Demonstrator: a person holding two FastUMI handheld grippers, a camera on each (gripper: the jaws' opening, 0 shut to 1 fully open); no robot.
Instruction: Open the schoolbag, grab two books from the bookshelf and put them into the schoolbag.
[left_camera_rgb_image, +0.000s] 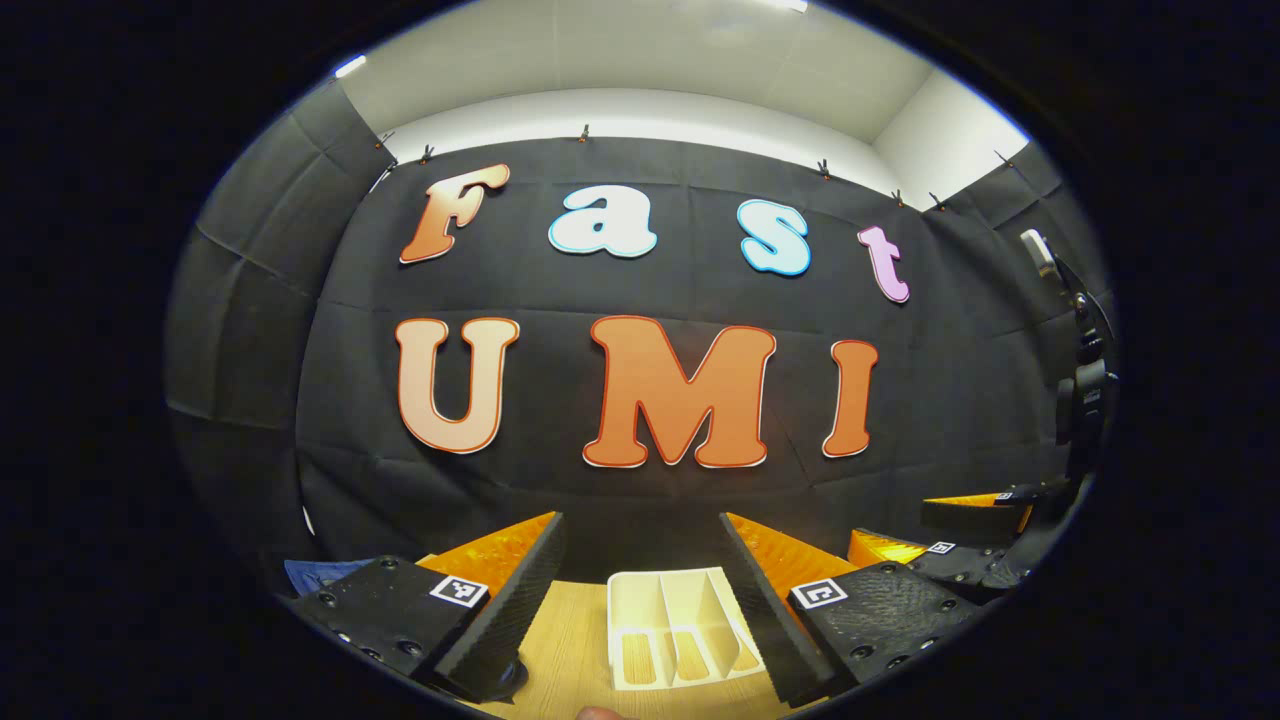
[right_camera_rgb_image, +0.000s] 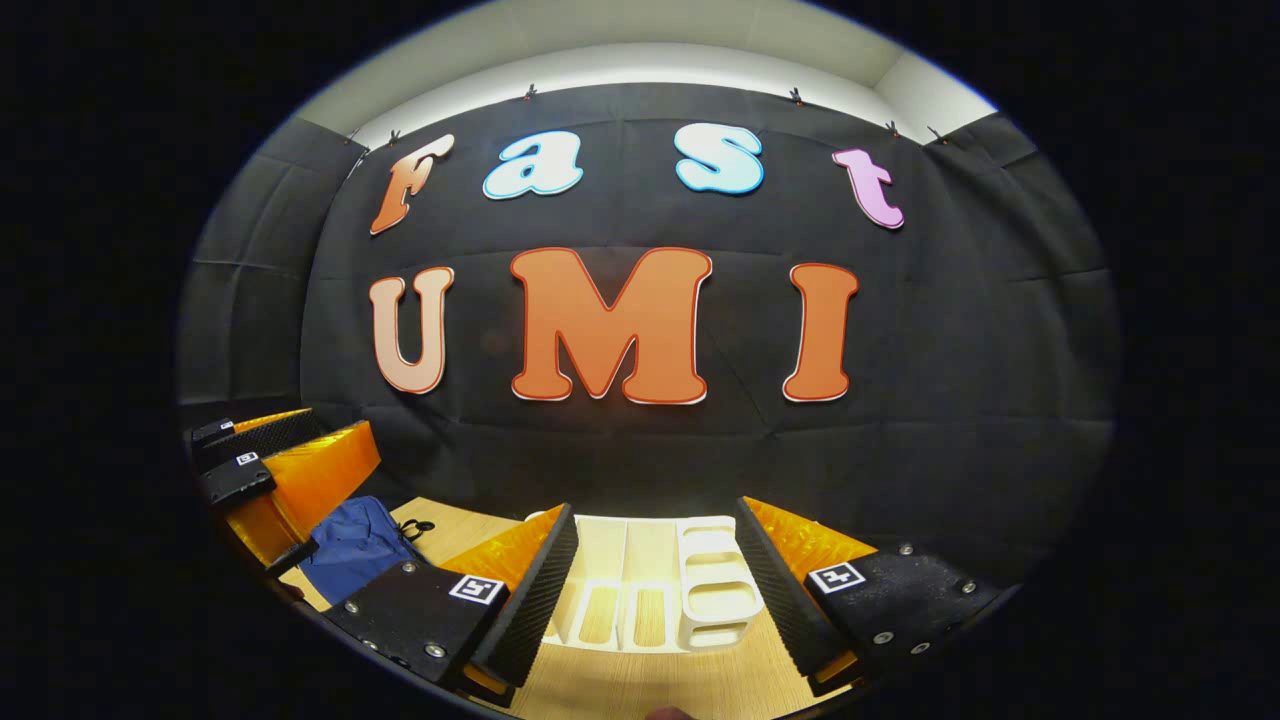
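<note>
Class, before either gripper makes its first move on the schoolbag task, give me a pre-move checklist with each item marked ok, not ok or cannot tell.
1. Left gripper open, holding nothing: ok.
2. Right gripper open, holding nothing: ok.
3. Blue schoolbag on the wooden table, near the left gripper: ok.
4. Schoolbag opened: cannot tell.
5. Books standing in the white bookshelf: not ok, visible slots look empty.
6. Grippers apart from each other: ok.

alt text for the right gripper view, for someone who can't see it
The right gripper, fingers open, points at an empty white rack on a wooden table. At far left, the left gripper hovers above a blue schoolbag.
</note>
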